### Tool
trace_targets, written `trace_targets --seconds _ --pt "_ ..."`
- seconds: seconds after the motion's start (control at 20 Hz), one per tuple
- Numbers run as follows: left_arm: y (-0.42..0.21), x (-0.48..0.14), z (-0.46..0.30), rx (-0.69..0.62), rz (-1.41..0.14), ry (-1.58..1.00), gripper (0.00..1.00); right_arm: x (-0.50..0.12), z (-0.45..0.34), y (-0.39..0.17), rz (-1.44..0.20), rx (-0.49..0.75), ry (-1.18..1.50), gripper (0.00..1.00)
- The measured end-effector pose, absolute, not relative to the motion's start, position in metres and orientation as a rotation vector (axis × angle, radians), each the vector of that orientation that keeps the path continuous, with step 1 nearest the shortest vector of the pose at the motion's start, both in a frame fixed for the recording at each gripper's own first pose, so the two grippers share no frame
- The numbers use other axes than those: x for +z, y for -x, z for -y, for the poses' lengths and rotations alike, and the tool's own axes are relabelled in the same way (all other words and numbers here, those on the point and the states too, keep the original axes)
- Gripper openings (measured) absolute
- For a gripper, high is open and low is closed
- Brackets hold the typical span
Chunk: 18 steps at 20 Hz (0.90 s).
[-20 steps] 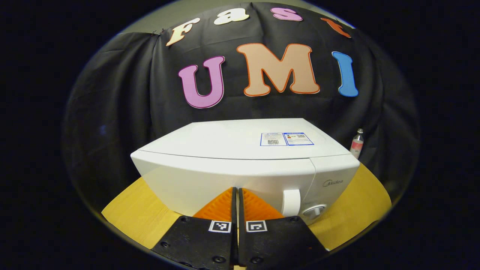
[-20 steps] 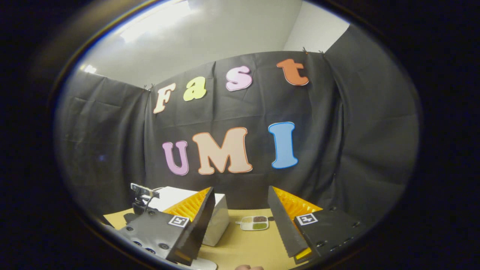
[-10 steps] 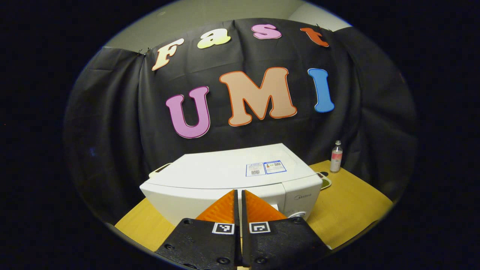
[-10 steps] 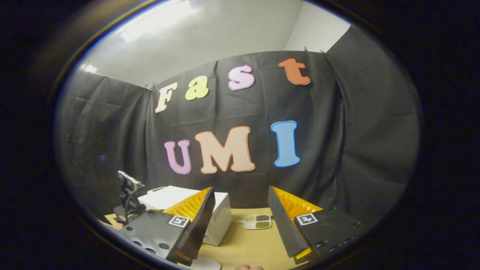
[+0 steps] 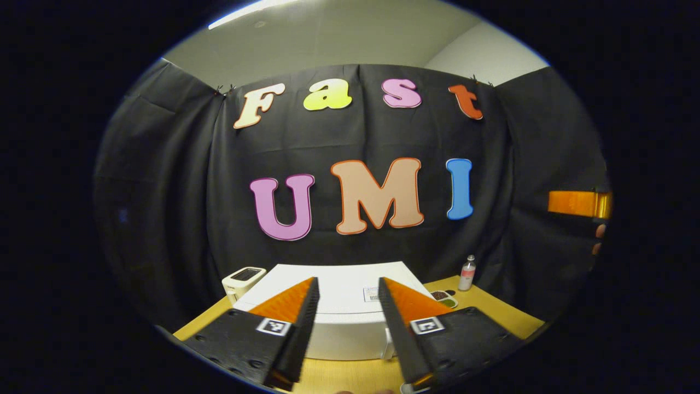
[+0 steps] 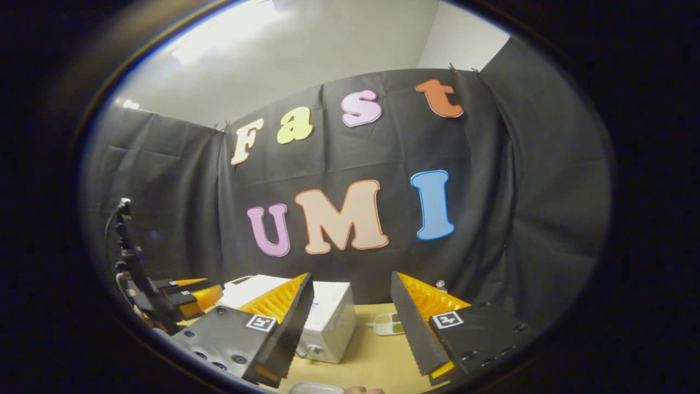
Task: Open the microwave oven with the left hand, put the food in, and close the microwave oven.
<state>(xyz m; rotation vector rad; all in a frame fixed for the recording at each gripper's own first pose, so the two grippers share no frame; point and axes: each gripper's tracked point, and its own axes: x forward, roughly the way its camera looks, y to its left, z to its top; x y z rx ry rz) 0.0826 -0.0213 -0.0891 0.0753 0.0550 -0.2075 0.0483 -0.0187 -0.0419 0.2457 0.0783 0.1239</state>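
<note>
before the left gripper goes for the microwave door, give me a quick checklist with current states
1. Left gripper open: ok, fingers spread apart with nothing between them.
2. Microwave door shut: cannot tell for sure; the front looks flush in the right gripper view.
3. Left gripper at the handle: not ok, it is held back from and above the microwave.
4. Food tray within reach: ok, it sits on the table right of the microwave.
5. Right gripper free for the food: ok, open and empty.
6. Bottle out of the way: ok, back by the wall.
</note>
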Motion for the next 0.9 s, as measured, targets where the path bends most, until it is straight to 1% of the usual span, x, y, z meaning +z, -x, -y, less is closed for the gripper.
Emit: trace_targets --seconds 0.1,0.15,0.7,0.75,0.85,0.9 --pt "-0.079 -0.079 0.004 -0.194 -0.053 -0.12 0.99 -0.039 0.005 -0.051 -0.073 0.13 -0.253 0.82" --pt "-0.079 -0.078 -0.004 -0.184 -0.046 -0.129 0.96 -0.037 -0.002 -0.053 -0.07 0.132 -0.254 0.82" --pt "-0.067 -0.023 -0.06 -0.151 -0.018 -0.025 0.96 -0.025 -0.057 -0.064 -0.059 0.138 -0.24 0.82" --pt "-0.068 -0.016 -0.065 -0.147 -0.011 -0.015 0.97 -0.023 -0.059 -0.063 -0.055 0.135 -0.235 0.87" --pt "-0.071 -0.001 -0.071 -0.141 0.015 -0.015 0.97 -0.02 -0.061 -0.063 -0.048 0.124 -0.219 0.87" --pt "-0.071 0.006 -0.073 -0.141 0.026 -0.022 0.96 -0.019 -0.061 -0.064 -0.046 0.117 -0.213 0.82"
